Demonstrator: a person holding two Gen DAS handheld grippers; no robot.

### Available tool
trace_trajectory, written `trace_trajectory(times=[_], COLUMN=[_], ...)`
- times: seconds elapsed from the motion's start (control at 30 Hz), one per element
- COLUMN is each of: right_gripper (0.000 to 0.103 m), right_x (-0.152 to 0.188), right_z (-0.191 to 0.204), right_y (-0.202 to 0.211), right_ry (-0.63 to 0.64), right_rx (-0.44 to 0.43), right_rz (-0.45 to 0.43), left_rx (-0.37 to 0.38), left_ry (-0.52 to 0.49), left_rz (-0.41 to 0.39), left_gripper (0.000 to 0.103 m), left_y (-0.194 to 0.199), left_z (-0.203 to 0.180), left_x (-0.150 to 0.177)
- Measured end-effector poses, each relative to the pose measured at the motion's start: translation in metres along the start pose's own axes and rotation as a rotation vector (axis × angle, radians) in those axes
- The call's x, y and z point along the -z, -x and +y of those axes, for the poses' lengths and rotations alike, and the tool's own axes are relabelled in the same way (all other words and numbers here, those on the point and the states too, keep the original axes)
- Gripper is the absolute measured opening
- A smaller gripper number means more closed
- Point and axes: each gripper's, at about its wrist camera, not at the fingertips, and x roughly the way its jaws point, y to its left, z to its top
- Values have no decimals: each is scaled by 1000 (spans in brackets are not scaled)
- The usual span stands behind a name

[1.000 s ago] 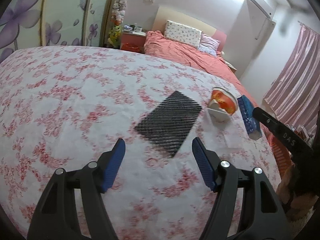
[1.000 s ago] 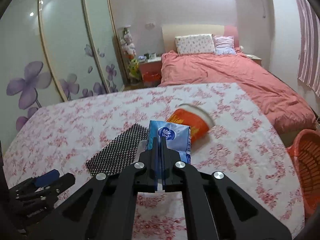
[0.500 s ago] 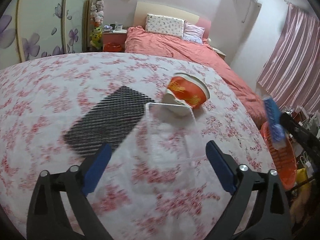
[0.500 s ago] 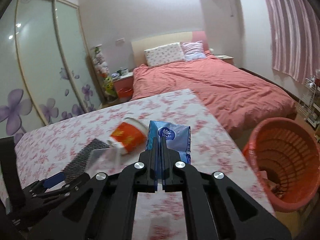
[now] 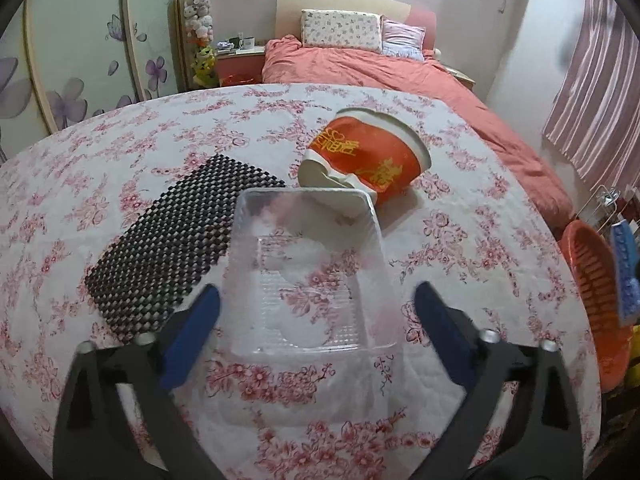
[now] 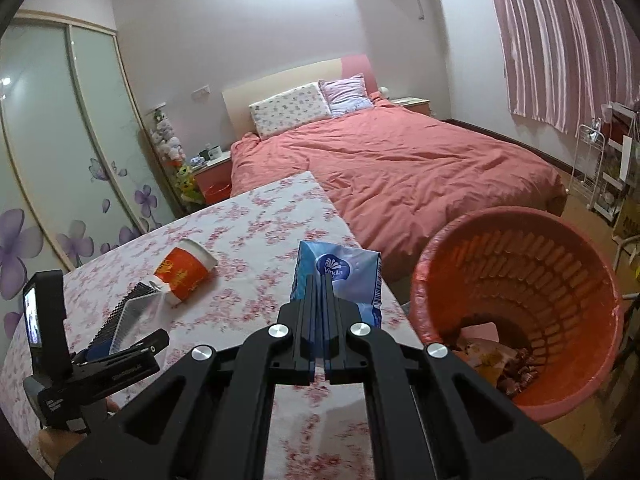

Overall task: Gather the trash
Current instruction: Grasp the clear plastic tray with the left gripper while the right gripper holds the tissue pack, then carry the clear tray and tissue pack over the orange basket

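Note:
My left gripper (image 5: 316,312) is open, its blue fingers on either side of a clear plastic tray (image 5: 308,276) that lies on the floral table (image 5: 120,152). An orange noodle cup (image 5: 368,156) lies on its side just beyond the tray. My right gripper (image 6: 319,288) is shut on a blue tissue pack (image 6: 340,276) and holds it above the table's right edge, left of the orange trash basket (image 6: 516,280). The pack (image 5: 624,272) and basket (image 5: 592,280) also show at the right of the left wrist view.
A black mesh mat (image 5: 176,236) lies left of the tray. The basket holds some scraps at its bottom (image 6: 496,356). A bed with a coral cover (image 6: 400,160) stands beyond the table. A wire rack (image 6: 592,168) stands at the far right.
My left gripper has moved forward and right from the mat until its fingers flank the clear tray. My right gripper has carried the tissue pack right, off the table toward the basket.

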Motion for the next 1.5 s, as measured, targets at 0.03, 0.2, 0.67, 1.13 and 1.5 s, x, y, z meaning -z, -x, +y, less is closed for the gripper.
trace_trajectory(times=[0.03, 0.2, 0.67, 1.13, 1.5], right_gripper=[3, 3, 3, 3, 2], right_x=[0, -1, -10, -25, -23], right_z=[-4, -15, -42, -114, -154], right_y=[2, 6, 50, 73, 57], right_ry=[-4, -24, -62, -139, -188], right_rx=[1, 0, 29, 141, 157], right_rz=[-3, -15, -145, -264, -261], left_rx=[8, 9, 144, 427, 516], left_ry=[0, -15, -73, -262, -352], left_rz=[11, -15, -201, -255, -196], left_gripper=[78, 72, 72, 72, 73], left_y=[-3, 1, 87, 123, 91], left_z=[0, -1, -35, -180, -259], left_x=[0, 2, -4, -3, 13])
